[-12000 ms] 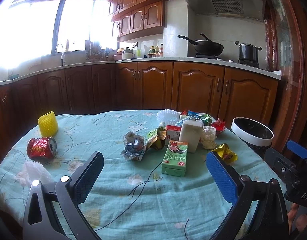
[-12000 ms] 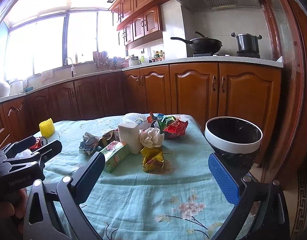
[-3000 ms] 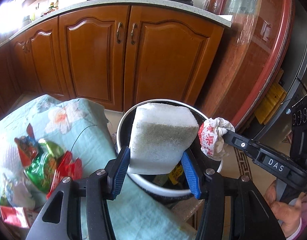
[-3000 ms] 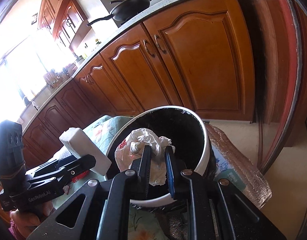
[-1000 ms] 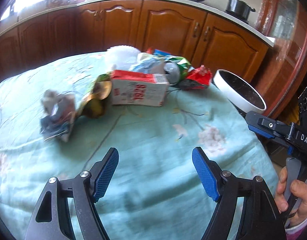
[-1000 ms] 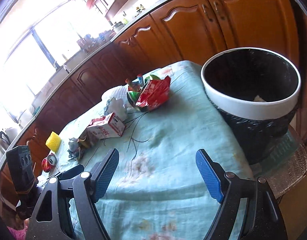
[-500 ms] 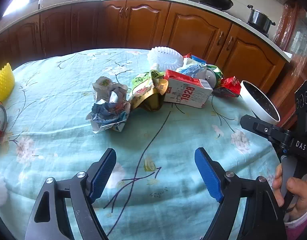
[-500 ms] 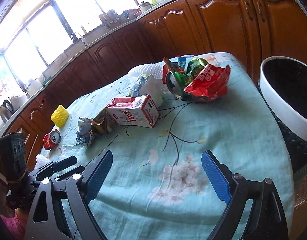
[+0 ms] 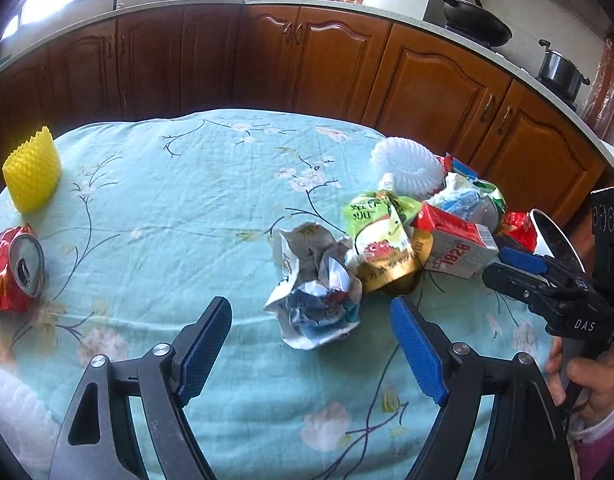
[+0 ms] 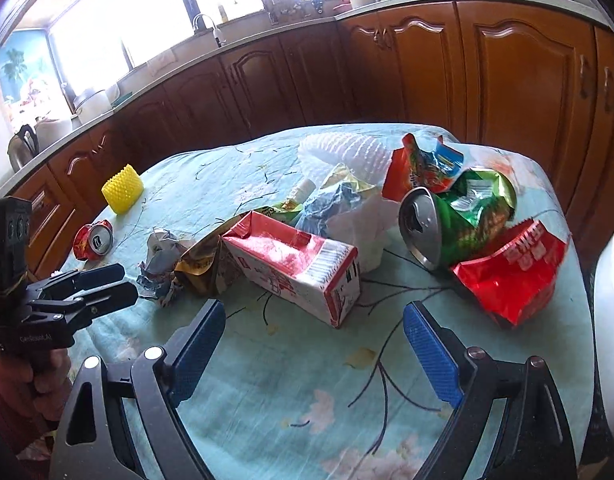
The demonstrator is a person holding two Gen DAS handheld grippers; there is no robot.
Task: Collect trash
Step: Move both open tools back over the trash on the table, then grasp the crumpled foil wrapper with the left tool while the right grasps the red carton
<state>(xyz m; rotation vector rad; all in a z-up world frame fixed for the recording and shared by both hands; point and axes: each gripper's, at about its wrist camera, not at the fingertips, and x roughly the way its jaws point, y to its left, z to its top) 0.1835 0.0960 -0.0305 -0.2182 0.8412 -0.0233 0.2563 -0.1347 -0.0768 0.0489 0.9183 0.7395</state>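
Both tongs spread wide and empty above the table, each having just finished opening, nothing between the pads.

Left tongs: crumpled paper wad straight ahead at 12 o'clock, just beyond the pad tips and centred in the gap. No clear long axis; roughly as wide as tall. Touching its 2 o'clock side, a green and gold pouch, so a closing grip risks dragging that along.

Right tongs: red and white milk carton at 12 o'clock, close ahead, lying flat. Long axis running from 10 o'clock to 4 o'clock, skewed across the gap, near end toward the right pad. Probably needs a roll of the wrist to span the short side. Further off at 1 to 2 o'clock, a green can and a red wrapper.

White-rimmed bin at 3 o'clock in the right wrist view, beside the table edge, so the right hand looks nearer to it. Red can and yellow foam sleeve well apart at 9 to 10 o'clock in the left view, nearer the left hand.

Likely next: left onto the wad, right onto the carton.
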